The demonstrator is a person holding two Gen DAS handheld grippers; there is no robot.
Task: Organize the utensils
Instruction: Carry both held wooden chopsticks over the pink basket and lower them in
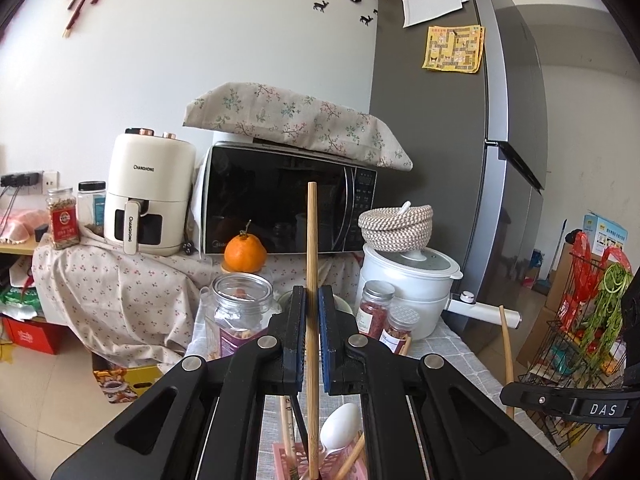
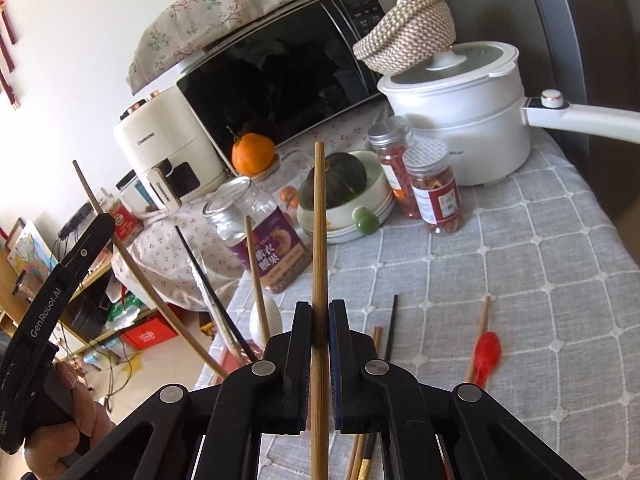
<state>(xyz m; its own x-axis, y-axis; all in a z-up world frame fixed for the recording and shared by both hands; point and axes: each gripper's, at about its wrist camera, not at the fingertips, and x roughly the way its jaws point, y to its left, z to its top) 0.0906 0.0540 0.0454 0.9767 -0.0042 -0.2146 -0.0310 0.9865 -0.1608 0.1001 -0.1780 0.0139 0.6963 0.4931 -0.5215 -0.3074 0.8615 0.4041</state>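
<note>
My left gripper (image 1: 312, 292) is shut on an upright bamboo chopstick (image 1: 312, 240). That chopstick's lower end reaches into a pink utensil holder (image 1: 280, 456), which also holds a white spoon (image 1: 340, 424) and other chopsticks. My right gripper (image 2: 320, 306) is shut on a second bamboo chopstick (image 2: 319, 220), held upright over the grey tablecloth (image 2: 540, 280). A red spoon with a wooden handle (image 2: 486, 354) and a black chopstick (image 2: 392, 328) lie loose on the cloth, and more chopstick ends show under the right gripper. In the right wrist view, a hand holds the left gripper (image 2: 102, 222) at the left.
Behind the utensils stand a glass nut jar (image 2: 264, 236), two spice jars (image 2: 434, 188), a bowl with a green squash (image 2: 340, 184), a white electric pot (image 2: 460, 120), an orange (image 1: 245, 254), a microwave (image 1: 280, 204) and an air fryer (image 1: 148, 196). A fridge (image 1: 440, 120) rises to the right.
</note>
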